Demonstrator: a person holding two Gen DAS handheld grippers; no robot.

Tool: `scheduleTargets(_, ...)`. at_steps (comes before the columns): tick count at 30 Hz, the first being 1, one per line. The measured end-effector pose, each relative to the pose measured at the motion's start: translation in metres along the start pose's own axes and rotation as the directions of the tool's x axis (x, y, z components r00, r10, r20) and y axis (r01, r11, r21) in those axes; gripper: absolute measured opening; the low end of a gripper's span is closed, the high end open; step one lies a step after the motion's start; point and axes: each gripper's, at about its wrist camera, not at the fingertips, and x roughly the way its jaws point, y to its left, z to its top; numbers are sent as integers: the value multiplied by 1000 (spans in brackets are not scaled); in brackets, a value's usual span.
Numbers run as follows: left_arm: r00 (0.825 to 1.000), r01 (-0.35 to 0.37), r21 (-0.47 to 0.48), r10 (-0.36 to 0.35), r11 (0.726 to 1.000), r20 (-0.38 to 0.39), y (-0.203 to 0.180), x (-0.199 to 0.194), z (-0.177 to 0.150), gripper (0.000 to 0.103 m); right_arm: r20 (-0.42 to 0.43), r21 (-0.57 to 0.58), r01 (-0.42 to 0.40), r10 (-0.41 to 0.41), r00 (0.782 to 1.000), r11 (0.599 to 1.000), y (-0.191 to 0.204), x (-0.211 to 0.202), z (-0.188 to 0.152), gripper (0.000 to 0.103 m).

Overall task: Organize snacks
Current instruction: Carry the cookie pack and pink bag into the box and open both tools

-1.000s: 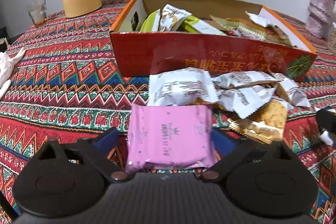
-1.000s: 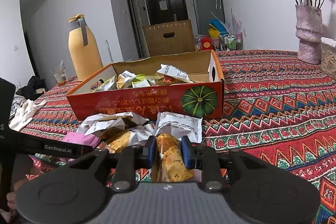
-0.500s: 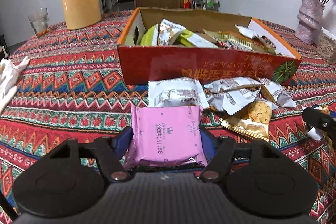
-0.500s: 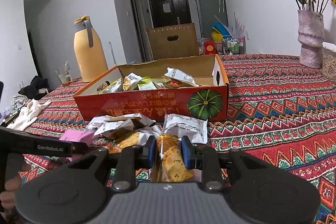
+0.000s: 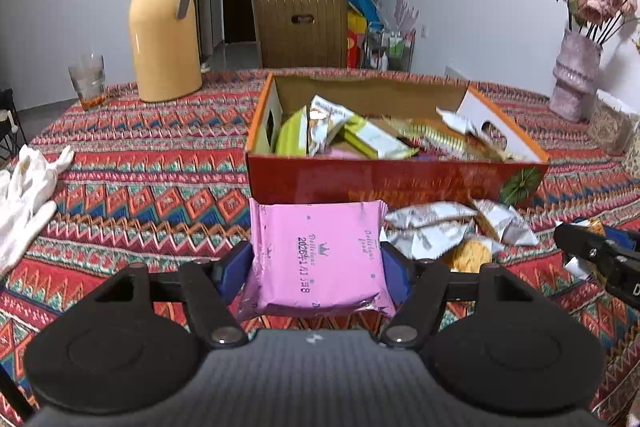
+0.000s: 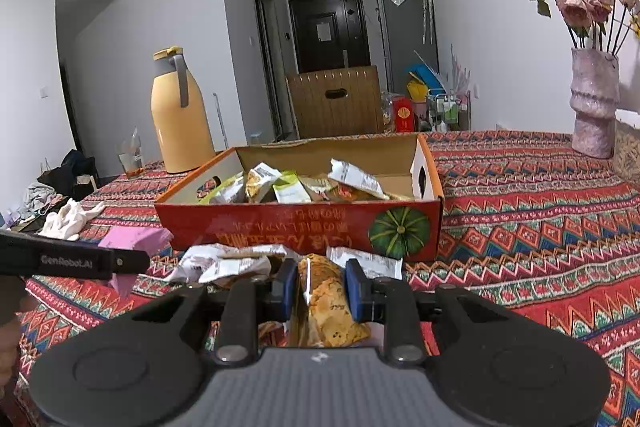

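My left gripper is shut on a pink snack packet, held flat and lifted off the cloth in front of the red cardboard box. The box holds several wrapped snacks. My right gripper is shut on a clear packet of golden biscuits, just before the same box. Loose silver packets lie on the cloth between the grippers and the box. In the right wrist view the left gripper's arm and the pink packet show at the left.
A yellow thermos jug and a drinking glass stand at the far left of the patterned tablecloth. White cloth lies at the left edge. A vase of dried flowers stands at the far right. A chair back rises behind the table.
The left gripper's fingers closed onto the pink packet, then lifted it off the cloth. The right gripper rose slightly with the biscuit packet still in it.
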Motion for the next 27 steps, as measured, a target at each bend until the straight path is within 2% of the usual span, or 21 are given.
scheduleTargets(9, 998, 22, -10, -21, 1000, 67, 4, -7, 25, 69, 49, -19, 9, -8, 999, 1000, 4, 5, 21, 25)
scheduleTargets(27, 993, 12, -1, -12, 1000, 120, -6, 19, 77, 69, 107, -63, 35, -28, 994, 997, -2, 44, 77, 25)
